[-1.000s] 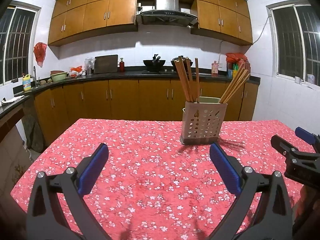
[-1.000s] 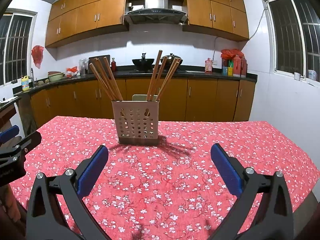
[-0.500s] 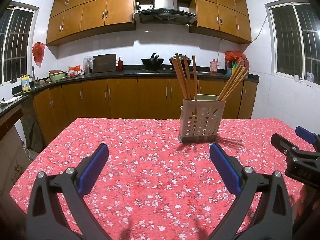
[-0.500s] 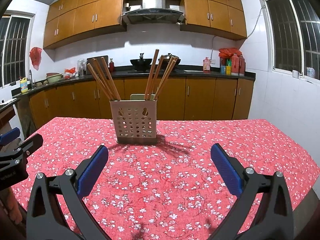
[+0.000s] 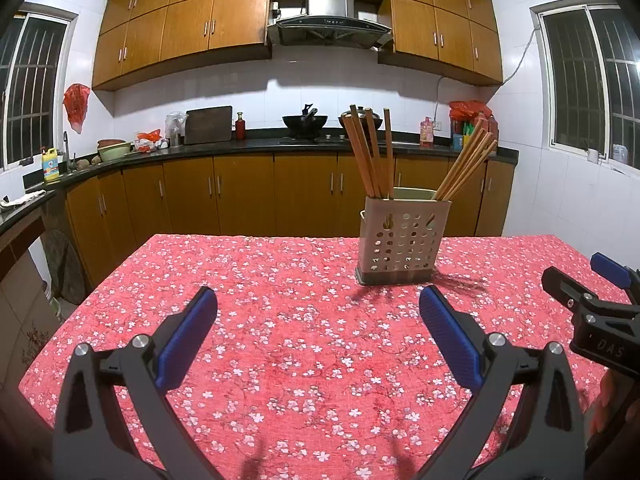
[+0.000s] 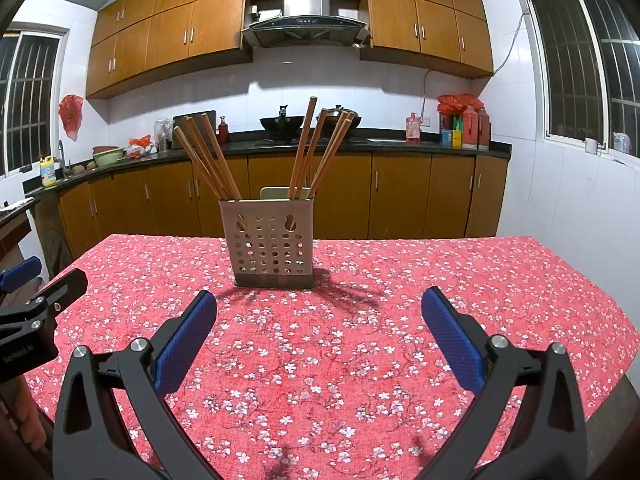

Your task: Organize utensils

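Chopsticks [image 6: 208, 160] stand tips-up, splayed, in holder [image 6: 272, 248]; both tools [image 5: 318, 308] [image 6: 319, 307] agape, empty

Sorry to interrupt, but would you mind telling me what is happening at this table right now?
A person holds a handheld gripper in each hand over a table with a red floral tablecloth. Both the left gripper and the right gripper are open and empty. The perforated utensil holder stands upright ahead of them, with wooden chopsticks standing in two bunches. Nothing is being touched.
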`<move>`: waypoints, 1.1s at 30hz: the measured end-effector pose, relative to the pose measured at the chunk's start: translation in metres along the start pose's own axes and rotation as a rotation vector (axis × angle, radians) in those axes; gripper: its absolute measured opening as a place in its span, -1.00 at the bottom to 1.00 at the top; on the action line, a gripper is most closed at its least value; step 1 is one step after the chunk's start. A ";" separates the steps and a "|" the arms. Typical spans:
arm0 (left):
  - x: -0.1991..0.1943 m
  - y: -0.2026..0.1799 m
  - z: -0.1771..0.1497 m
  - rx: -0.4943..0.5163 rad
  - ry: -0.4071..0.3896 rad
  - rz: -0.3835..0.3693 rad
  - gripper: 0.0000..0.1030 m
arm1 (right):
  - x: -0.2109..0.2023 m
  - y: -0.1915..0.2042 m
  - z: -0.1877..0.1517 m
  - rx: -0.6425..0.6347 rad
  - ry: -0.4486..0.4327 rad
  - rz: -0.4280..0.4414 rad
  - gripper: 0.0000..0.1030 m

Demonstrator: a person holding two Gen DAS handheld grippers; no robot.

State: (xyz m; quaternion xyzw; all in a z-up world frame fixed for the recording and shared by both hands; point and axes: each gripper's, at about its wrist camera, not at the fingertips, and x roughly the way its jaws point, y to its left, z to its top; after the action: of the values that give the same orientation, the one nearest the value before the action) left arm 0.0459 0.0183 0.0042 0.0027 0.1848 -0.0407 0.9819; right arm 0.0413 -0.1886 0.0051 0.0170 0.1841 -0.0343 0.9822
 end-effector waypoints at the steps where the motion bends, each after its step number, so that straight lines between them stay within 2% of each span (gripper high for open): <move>1: 0.001 0.001 0.000 -0.001 0.001 -0.001 0.92 | 0.000 0.000 0.000 0.000 0.000 0.000 0.97; 33: 0.008 0.004 -0.003 -0.003 0.017 -0.015 0.92 | 0.003 0.002 -0.003 0.003 0.010 0.003 0.97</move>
State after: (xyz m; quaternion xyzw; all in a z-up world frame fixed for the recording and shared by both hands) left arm 0.0529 0.0213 -0.0020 0.0004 0.1931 -0.0480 0.9800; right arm 0.0434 -0.1863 0.0016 0.0191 0.1888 -0.0330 0.9813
